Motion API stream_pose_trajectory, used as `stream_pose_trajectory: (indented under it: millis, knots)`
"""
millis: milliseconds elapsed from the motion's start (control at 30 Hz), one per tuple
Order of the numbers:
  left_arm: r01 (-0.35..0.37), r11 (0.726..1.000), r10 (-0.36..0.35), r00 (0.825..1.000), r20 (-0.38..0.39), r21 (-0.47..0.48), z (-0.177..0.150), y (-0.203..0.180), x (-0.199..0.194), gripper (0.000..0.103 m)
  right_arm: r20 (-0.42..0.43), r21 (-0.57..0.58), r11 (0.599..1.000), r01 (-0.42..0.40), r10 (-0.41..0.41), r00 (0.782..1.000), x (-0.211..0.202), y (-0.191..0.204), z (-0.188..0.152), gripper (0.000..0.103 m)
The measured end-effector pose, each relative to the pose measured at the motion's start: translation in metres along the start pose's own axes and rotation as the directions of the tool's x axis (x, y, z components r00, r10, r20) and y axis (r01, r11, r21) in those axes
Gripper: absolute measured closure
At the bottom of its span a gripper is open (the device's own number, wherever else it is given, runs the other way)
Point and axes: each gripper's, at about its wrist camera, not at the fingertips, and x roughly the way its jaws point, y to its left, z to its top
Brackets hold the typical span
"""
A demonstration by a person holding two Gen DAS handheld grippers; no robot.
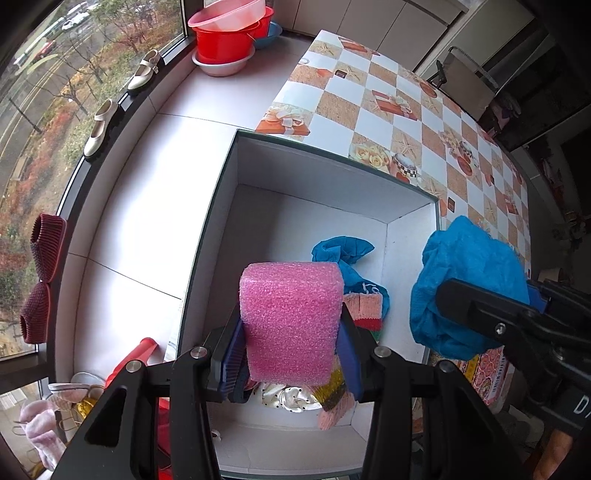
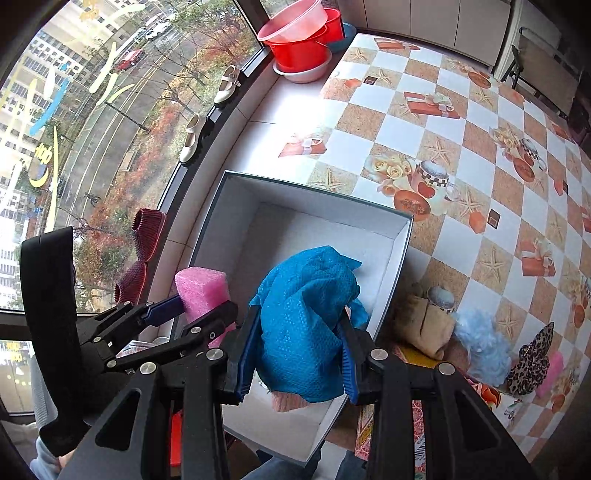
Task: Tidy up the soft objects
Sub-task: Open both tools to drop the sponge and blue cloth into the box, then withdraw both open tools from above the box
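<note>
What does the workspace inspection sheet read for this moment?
Surface: checkered patterned tablecloth.
Job's things: open white cardboard box holds a blue cloth and knitted pieces; fluffy pale-blue item and leopard-print scrunchie wait outside.
Clutter: stacked red and pink basins.
Grippers: left gripper clamps pink foam block; right gripper clamps blue textured cloth.
Cables: nothing seen.
Surroundings: window, cream shoes on sill.

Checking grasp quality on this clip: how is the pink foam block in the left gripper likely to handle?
The pink foam block probably weighs little; its bubbly surface looks airy. It seems springy rather than floppy, keeping its boxy shape between the left gripper pads. Dropped into the white cardboard box, it should land harmlessly.
</note>
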Motion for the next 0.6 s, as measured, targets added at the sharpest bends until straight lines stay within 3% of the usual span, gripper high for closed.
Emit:
stream_pose_trajectory:
  millis: [233, 300, 367, 400, 467, 533, 600]
  knots:
    - [0.005, 1.000, -0.005, 1.000, -0.028, -0.003, 0.003, -0.001, 0.012, 0.053, -0.023, 0.013, 1.000, 0.004, -0.004, 1.000, 0.013, -0.004, 0.006, 0.064]
    - [-0.002, 1.000, 0.002, 0.999, -0.037, 0.015, 0.003, -0.004, 0.015, 0.042, -0.026, 0.011, 1.000, 0.003, -0.003, 1.000, 0.014, -0.004, 0.006, 0.063]
    - [-0.010, 1.000, 0.011, 0.999, -0.045, 0.027, 0.002, -0.006, 0.017, 0.025, -0.030, 0.008, 1.000, 0.000, 0.000, 1.000, 0.015, -0.004, 0.007, 0.058]
    - [-0.012, 0.999, 0.014, 0.999, -0.048, 0.033, 0.002, -0.007, 0.017, 0.024, -0.031, 0.006, 1.000, 0.003, -0.003, 1.000, 0.015, -0.003, 0.007, 0.058]
    - [-0.017, 0.999, 0.019, 0.998, -0.057, 0.039, 0.000, -0.008, 0.019, 0.022, -0.031, 0.007, 1.000, 0.003, -0.003, 1.000, 0.014, -0.004, 0.007, 0.047]
    - [-0.015, 0.999, 0.017, 0.998, -0.054, 0.035, -0.001, -0.008, 0.020, 0.017, -0.024, 0.009, 1.000, 0.002, -0.002, 1.000, 0.012, -0.004, 0.006, 0.030]
    - [-0.016, 1.000, 0.017, 0.998, -0.062, 0.022, -0.002, -0.006, 0.021, 0.012, -0.021, 0.012, 1.000, 0.002, -0.002, 1.000, 0.010, -0.004, 0.006, 0.023]
